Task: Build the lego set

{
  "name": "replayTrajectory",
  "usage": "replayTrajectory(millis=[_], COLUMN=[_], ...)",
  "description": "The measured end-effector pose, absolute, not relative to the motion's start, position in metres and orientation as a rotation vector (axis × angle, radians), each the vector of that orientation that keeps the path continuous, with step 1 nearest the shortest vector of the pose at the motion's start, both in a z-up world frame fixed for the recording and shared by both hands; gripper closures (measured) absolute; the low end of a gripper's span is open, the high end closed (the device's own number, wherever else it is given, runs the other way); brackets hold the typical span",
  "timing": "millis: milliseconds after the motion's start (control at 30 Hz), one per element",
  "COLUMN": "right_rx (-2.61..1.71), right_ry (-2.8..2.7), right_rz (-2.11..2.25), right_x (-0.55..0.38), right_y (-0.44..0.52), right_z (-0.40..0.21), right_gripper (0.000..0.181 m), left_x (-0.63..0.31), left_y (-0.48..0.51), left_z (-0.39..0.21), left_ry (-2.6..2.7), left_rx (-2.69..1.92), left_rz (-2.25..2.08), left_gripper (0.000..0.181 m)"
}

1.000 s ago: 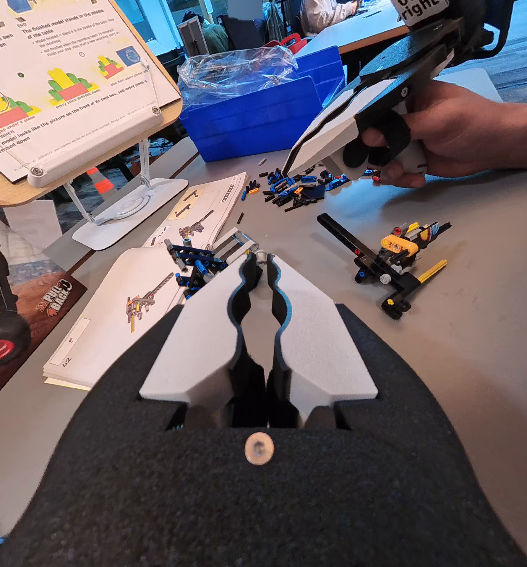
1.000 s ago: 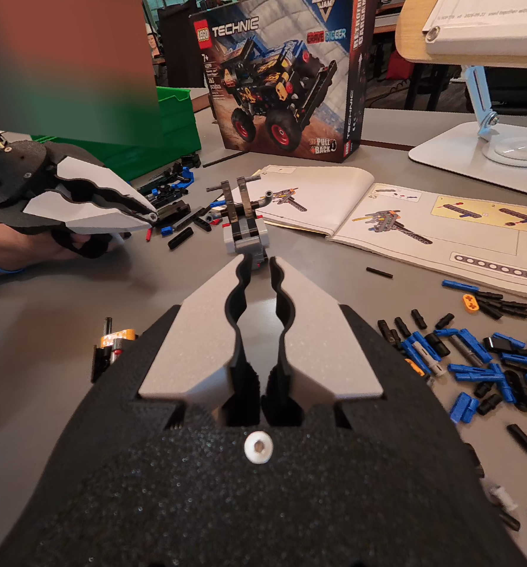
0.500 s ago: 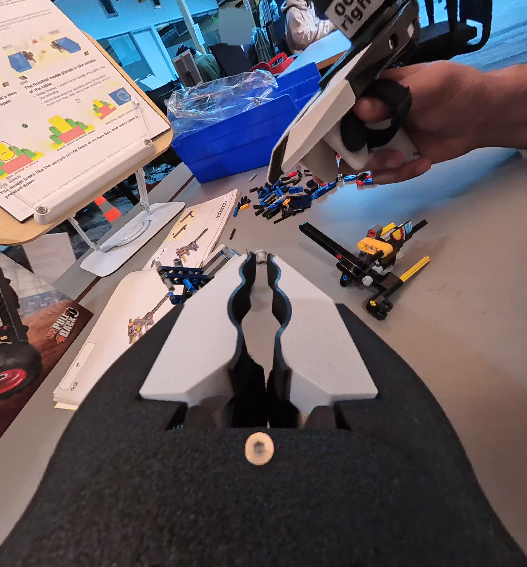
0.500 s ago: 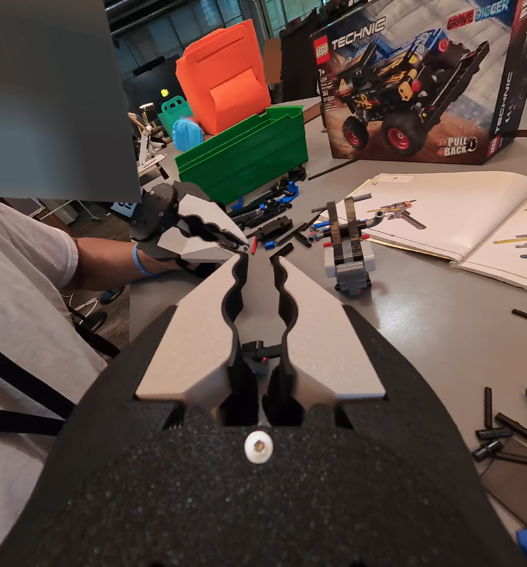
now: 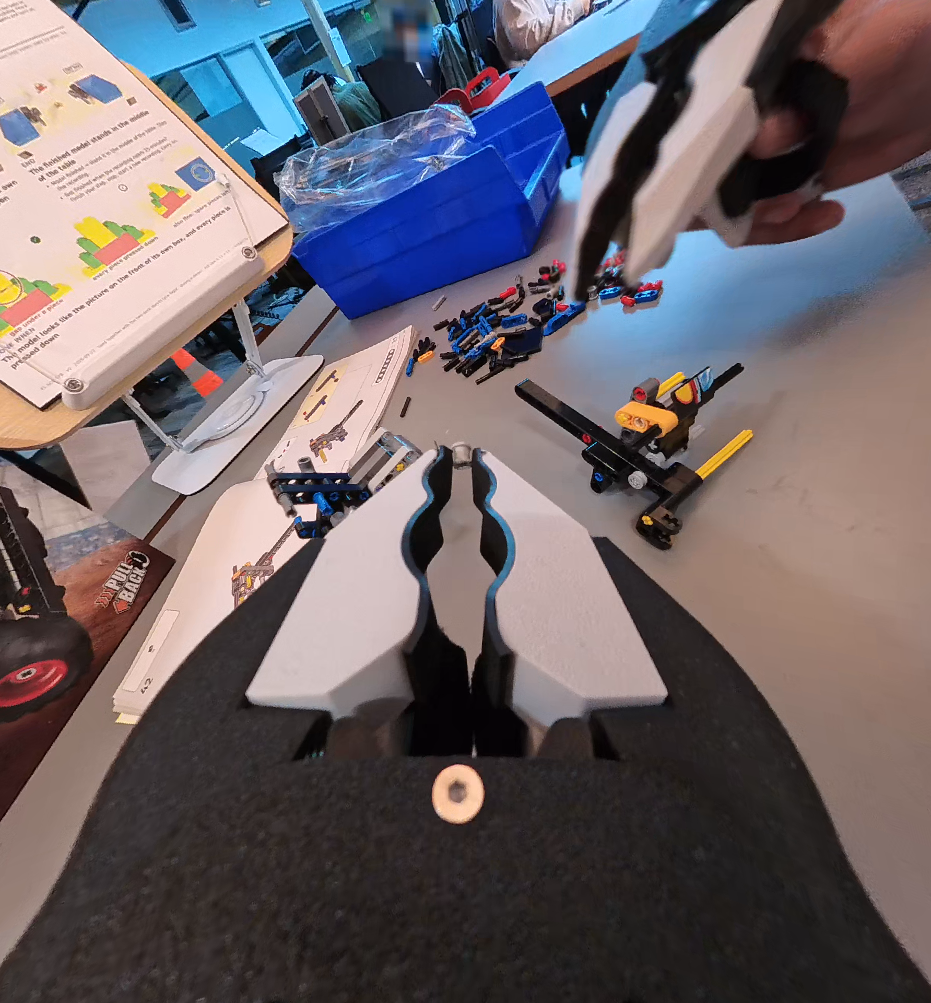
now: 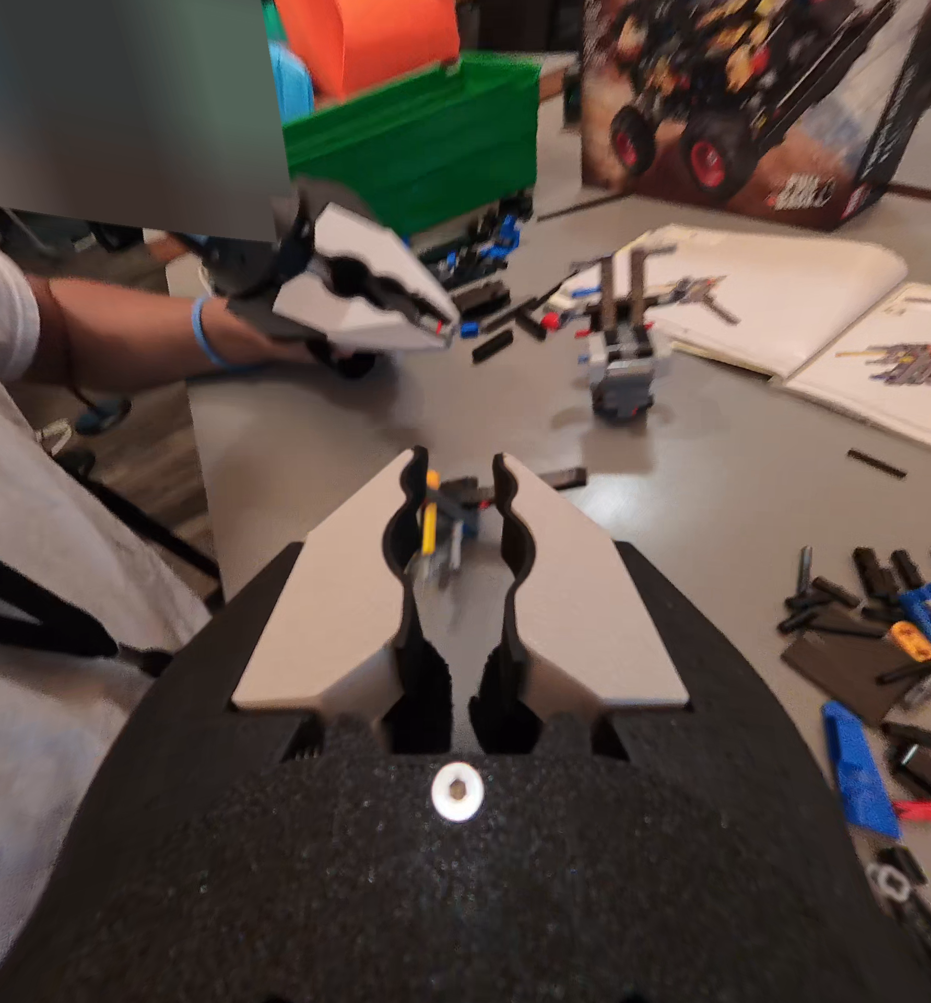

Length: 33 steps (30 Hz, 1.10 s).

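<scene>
My left gripper is shut on a small grey piece held at its tips, above the table. It also shows in the right wrist view. My right gripper is open and empty. It hangs over a black and yellow sub-assembly, which shows between its fingers. The same sub-assembly lies on the grey table in the left wrist view, with the right gripper blurred in the air beyond it. A grey block assembly with two upright black beams stands farther off.
A pile of loose black, blue and red pieces lies by a blue bin. An open instruction booklet, the set's box, a green bin and a sheet on a stand ring the work area. Tip to tip, the grippers are about 9 cm apart.
My right gripper has swung left from the grey block assembly to over the black and yellow sub-assembly, and its jaws have opened wider. My left gripper still holds the small grey piece.
</scene>
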State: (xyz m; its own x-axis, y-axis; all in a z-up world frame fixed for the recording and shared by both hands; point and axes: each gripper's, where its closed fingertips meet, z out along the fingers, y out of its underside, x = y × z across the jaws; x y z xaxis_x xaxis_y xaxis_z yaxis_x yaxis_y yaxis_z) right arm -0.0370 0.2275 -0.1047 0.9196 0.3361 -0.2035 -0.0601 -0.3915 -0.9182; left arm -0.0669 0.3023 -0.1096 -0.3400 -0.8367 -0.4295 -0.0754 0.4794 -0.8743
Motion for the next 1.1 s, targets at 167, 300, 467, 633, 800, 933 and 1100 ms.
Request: replayTrajectory(millis=[167, 300, 467, 633, 800, 933, 1100], right_rx=[-2.076, -2.055, -2.077, -2.113, -2.144, -2.14, -2.079], right_ry=[-0.291, -0.226, -0.2, -0.209, -0.224, -0.234, -0.228], right_rz=[0.361, 0.388, 0.348, 0.372, 0.364, 0.358, 0.455], right_x=[-0.061, -0.065, -0.061, -0.066, -0.069, -0.072, -0.085], right_y=[0.206, 0.203, 0.203, 0.201, 0.2, 0.2, 0.202], right_z=[-0.14, -0.143, -0.151, -0.157, -0.162, -0.162, -0.15], right_gripper=[0.157, 0.157, 0.157, 0.157, 0.158, 0.159, 0.159], left_x=[-0.067, -0.068, -0.069, -0.07, -0.07, -0.07, -0.07], left_y=[0.296, 0.291, 0.29, 0.293, 0.293, 0.291, 0.291], left_z=[-0.109, -0.112, -0.113, -0.111, -0.111, -0.113, -0.113], left_ry=[1.752, 1.763, 1.762, 1.753, 1.756, 1.766, 1.767], left_rx=[-0.762, -0.746, -0.743, -0.746, -0.743, -0.736, -0.736], left_rz=[-0.965, -0.947, -0.931, -0.923, -0.925, -0.918, -0.918], left_gripper=[0.176, 0.176, 0.176, 0.176, 0.176, 0.176, 0.176])
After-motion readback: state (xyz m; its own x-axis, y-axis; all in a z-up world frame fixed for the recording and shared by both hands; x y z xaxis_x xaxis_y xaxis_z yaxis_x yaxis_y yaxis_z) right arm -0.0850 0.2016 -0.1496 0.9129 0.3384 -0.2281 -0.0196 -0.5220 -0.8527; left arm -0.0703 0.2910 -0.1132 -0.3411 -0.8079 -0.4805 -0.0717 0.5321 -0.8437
